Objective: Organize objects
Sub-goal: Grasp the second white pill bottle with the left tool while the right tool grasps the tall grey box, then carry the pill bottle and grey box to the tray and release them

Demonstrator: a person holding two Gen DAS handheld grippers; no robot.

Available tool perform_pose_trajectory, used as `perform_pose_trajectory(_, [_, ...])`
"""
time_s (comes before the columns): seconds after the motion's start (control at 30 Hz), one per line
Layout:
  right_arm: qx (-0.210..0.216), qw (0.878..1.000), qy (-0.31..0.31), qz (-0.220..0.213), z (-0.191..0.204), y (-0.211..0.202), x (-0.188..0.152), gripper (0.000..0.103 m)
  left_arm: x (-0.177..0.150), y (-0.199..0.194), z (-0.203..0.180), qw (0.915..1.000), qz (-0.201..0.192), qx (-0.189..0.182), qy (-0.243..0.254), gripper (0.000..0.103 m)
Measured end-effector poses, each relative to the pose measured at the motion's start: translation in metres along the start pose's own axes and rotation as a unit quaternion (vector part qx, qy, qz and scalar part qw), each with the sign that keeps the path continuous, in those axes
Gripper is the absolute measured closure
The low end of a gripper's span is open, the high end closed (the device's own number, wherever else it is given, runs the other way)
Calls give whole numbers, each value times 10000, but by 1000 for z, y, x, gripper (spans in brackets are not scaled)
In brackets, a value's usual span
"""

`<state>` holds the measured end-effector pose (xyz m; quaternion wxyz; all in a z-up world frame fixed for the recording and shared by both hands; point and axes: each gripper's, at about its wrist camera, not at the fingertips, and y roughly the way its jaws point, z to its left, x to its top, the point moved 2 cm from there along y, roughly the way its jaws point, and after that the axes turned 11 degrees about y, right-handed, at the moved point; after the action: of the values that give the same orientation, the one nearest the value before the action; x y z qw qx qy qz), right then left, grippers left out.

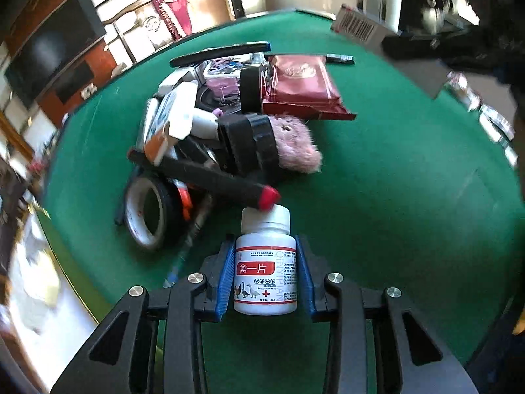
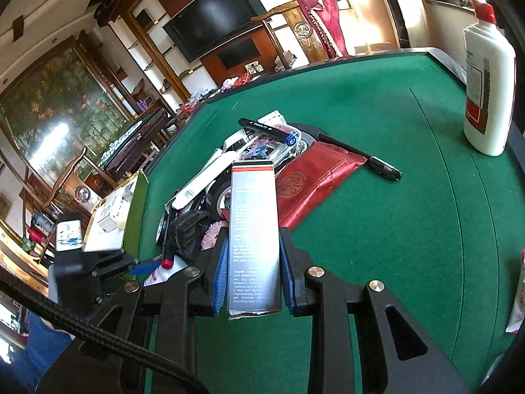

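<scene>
The left gripper (image 1: 265, 275) clamps a white pill bottle (image 1: 265, 269) at lower centre, over the green table (image 1: 393, 197). The right gripper (image 2: 252, 279) pinches a grey carton (image 2: 254, 239) at lower centre. The cluttered pile (image 1: 223, 124) lies above the bottle in the left wrist view.

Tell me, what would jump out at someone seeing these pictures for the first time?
First, the bright green table with a jumbled heap in its middle: a red packet, a fluffy pink brush and rolls of tape. Close up, the left gripper clasps a small white pill bottle, and the right gripper holds a slim silver box. A tall white bottle stands alone at the far edge.
</scene>
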<state>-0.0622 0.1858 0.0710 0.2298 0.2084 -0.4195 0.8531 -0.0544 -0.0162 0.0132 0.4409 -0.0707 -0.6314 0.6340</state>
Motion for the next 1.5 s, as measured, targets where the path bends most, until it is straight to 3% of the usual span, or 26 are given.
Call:
perform_pose_trajectory(0.13, [16, 9999, -76, 79, 3, 5, -4, 78, -14, -18, -2, 9973, -375, -420, -461, 73])
perform_pose_trajectory(0.3, [205, 9992, -334, 119, 19, 9, -15, 78, -32, -41, 4, 9911, -788, -613, -885, 73])
perform_pose_trajectory(0.63, [504, 9955, -678, 439, 65, 31, -49, 78, -70, -77, 58, 9765, -1269, -518, -1662, 73])
perform_pose_trajectory(0.9, [883, 9896, -947, 629, 126, 49, -76, 78, -118, -119, 118, 9595, -1680, -124, -2260, 73])
perform_pose_trajectory(1.3, [962, 9692, -1803, 1372, 234, 114, -113, 78, -208, -129, 194, 9251, -1502, 737, -3408, 72])
perform_pose_trajectory(1.5, [731, 9599, -2074, 1740, 266, 160, -132, 78, -230, -113, 219, 9138, -1239, 847, -3774, 72])
